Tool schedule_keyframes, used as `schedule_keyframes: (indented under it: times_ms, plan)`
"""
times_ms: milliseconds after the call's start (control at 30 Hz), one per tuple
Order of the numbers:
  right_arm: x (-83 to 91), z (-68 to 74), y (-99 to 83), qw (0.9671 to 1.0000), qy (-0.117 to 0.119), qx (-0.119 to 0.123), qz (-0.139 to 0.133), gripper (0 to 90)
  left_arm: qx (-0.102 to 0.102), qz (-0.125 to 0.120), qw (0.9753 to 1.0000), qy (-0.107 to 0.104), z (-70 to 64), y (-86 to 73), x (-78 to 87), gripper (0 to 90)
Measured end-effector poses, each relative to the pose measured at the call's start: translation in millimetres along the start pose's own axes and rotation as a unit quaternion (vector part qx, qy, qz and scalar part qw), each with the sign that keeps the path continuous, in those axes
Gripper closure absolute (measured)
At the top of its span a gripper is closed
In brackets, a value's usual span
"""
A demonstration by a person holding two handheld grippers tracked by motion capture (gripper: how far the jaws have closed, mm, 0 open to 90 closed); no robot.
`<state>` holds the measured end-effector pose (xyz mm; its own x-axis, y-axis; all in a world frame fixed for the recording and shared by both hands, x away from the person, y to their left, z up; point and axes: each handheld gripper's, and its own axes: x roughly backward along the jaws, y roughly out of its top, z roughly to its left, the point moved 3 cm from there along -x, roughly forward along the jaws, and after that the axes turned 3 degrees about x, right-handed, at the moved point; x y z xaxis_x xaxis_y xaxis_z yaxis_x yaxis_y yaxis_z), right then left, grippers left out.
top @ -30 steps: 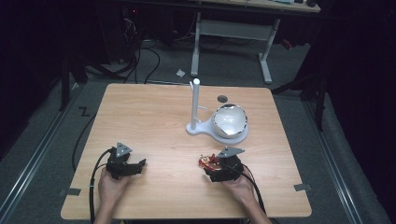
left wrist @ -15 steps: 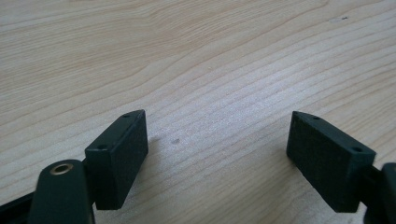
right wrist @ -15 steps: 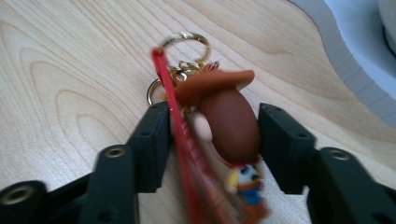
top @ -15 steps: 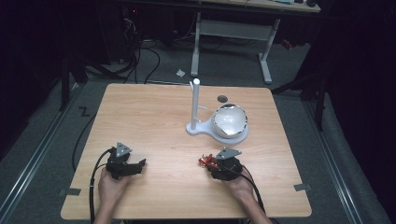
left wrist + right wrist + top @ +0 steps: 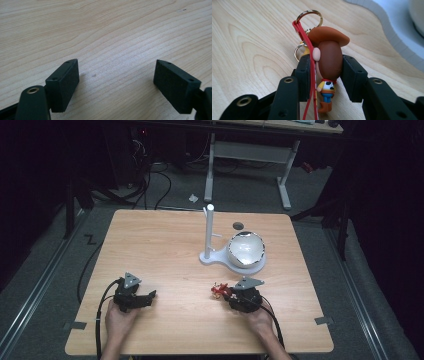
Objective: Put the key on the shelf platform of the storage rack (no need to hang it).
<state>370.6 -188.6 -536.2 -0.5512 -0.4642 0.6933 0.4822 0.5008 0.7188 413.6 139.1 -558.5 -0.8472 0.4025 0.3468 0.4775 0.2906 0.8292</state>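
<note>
One cowboy keychain figure (image 5: 328, 72), pinched at the head between the right gripper (image 5: 325, 75) jaws, gold ring (image 5: 309, 17) and red strap (image 5: 305, 42) sticking out past the tips. Left gripper (image 5: 116, 82) spread wide, nothing between the jaws, just bare table (image 5: 105, 32). One white stand (image 5: 209, 237) and one bowl (image 5: 246, 251) ahead of the right gripper; can't tell the bowl's contents.

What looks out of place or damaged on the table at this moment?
Nothing stands out. The right gripper grips the cowboy keychain figure by its head, intact. The left gripper is open over bare table. The white stand is upright.
</note>
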Motion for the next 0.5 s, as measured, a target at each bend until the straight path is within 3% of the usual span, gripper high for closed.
schedule_keyframes:
  times_ms: [500]
  plan:
    - [47.5,-12.5,3.2,0.9989,-0.010,-0.015,-0.043,62.0,0.000,0.000,1.0000,0.001,0.3,0.2,0.0,20.9]
